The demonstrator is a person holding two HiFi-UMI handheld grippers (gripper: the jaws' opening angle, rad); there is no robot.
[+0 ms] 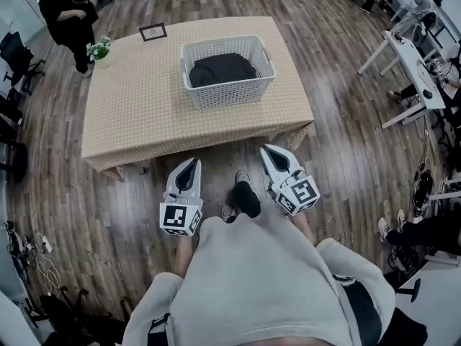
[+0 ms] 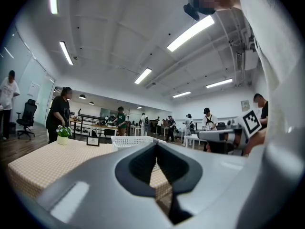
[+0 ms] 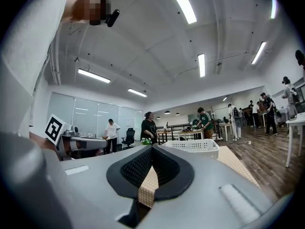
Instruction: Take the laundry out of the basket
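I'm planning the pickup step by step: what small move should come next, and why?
Probably reach both grippers forward over the table toward the basket. The left gripper and right gripper are shut, empty and short of the table's near edge, while the dark laundry lies untouched in the basket.

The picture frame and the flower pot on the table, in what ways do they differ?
The picture frame is dark, flat and rectangular; the flower pot is pale, with green leaves and white flowers. The frame stands at the far edge of the table, nearer the basket; the pot sits by the left edge. Both are small, outside the basket.
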